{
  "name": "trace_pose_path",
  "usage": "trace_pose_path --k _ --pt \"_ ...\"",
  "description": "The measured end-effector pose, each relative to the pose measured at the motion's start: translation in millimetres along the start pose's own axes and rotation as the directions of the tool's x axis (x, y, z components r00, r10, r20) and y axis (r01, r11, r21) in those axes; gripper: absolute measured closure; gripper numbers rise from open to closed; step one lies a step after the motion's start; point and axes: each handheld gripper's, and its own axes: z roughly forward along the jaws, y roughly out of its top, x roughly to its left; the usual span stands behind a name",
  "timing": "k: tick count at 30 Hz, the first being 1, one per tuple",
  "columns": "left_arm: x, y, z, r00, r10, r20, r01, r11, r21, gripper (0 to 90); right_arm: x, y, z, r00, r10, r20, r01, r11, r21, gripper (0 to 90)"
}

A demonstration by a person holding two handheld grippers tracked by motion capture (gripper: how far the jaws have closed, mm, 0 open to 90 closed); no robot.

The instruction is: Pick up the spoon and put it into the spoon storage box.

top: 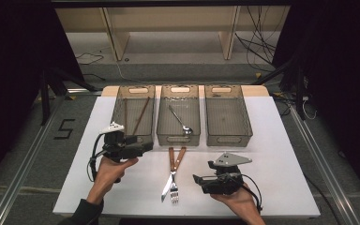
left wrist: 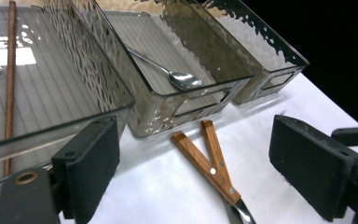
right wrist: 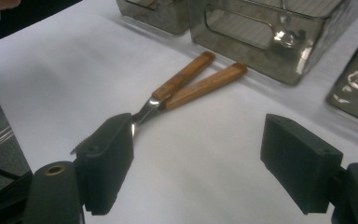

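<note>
Knife [top: 168,180] and fork [top: 175,178]: crossed on the table [top: 272,140], near the middle bin [top: 178,115].
Claws: our left claw [top: 140,146] and right claw [top: 198,179] spread, empty.
Risk: we judge the overlapping handles may drag both together.

High overhead view; both gripper views close, low, sharing wooden handles [left wrist: 209,158].

On the bench [top: 122,187] three trays stand side by side at the far edge. The left tray [top: 119,110] holds a stick [top: 141,115], the middle tray [top: 163,123] holds a spoon [top: 181,121], and the right tray [top: 228,115] is beside them. Before the middle tray lie a knife [top: 170,174] and a fork [top: 176,176], their handles crossing. The left claw [top: 143,146] is left of them, before the left tray; the right claw [top: 198,180] is right of them.
</note>
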Motion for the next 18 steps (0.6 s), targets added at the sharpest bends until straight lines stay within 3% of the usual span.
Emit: trace_pose_path --k 7,18 --pt "1.2 -14.1 -5.7 0.9997 0.015 0.019 -0.014 0.9989 -0.044 15.9 9.9 7.8 16.9 0.9998 -0.015 -0.012 0.015 1.0 0.021 26.8" --pt "7.0 -52.3 -13.9 0.9978 0.059 -0.031 -0.061 0.9958 -0.069 15.8 17.1 15.7 36.8 0.9995 -0.028 -0.012 0.028 0.999 0.043 27.8"
